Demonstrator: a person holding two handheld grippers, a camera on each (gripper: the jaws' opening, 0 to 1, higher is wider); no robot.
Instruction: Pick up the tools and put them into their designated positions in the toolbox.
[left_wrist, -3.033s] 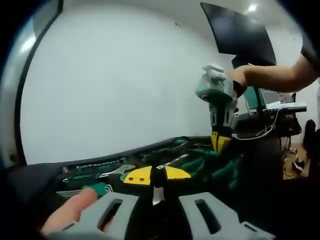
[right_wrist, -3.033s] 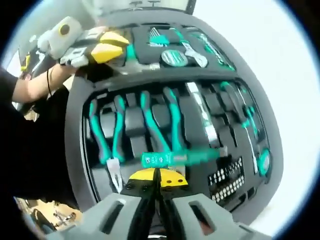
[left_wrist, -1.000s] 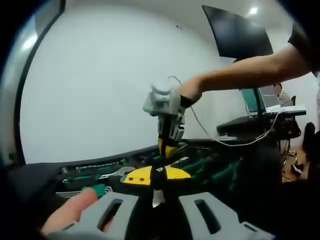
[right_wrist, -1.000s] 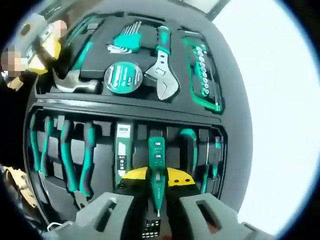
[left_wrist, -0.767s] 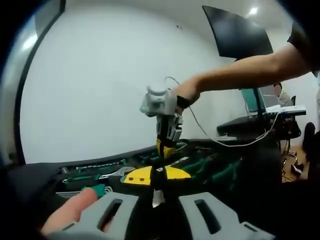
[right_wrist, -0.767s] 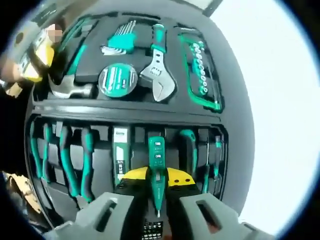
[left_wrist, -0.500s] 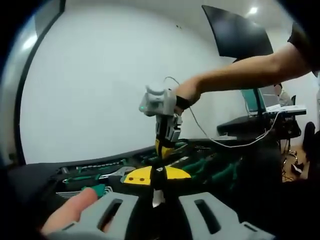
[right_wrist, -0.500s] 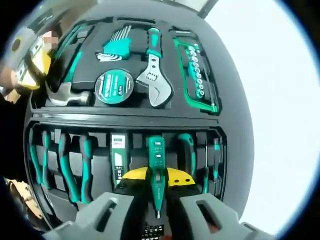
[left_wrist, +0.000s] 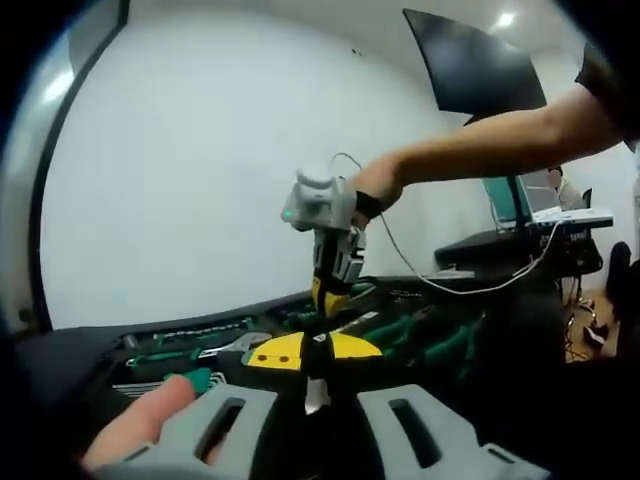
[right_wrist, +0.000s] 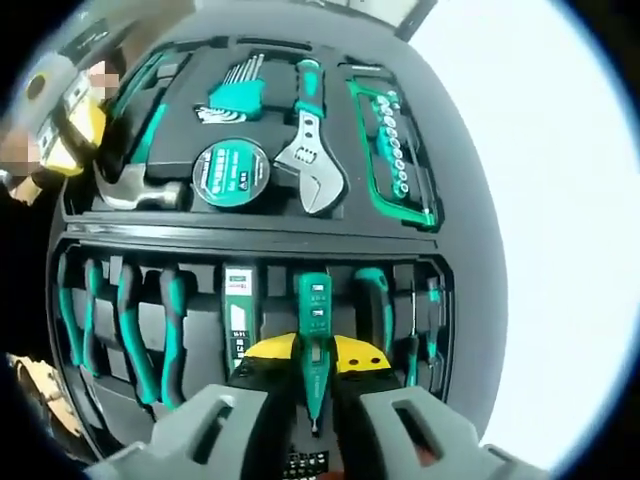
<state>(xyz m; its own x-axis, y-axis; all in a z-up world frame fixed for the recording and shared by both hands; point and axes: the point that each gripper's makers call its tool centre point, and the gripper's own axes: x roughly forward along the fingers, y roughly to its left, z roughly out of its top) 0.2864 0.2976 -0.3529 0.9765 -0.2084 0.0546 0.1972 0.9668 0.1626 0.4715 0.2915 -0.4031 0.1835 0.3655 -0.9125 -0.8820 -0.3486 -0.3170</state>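
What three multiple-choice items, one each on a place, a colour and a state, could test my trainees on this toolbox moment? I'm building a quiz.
1. Where does the adjustable wrench lie in the toolbox?
A. Between tape roll and socket rail
B. Among the pliers
C. Outside on the table

2. What colour is the tester pen?
A. Red
B. Green
C. Orange

3. How is the right gripper?
A. Wide open, nothing in it
B. Shut on the tester pen
C. Shut on the hammer

Answers: 1 A, tape roll on one side, socket rail on the other. 2 B, green body. 3 B, pen sits between its jaws.
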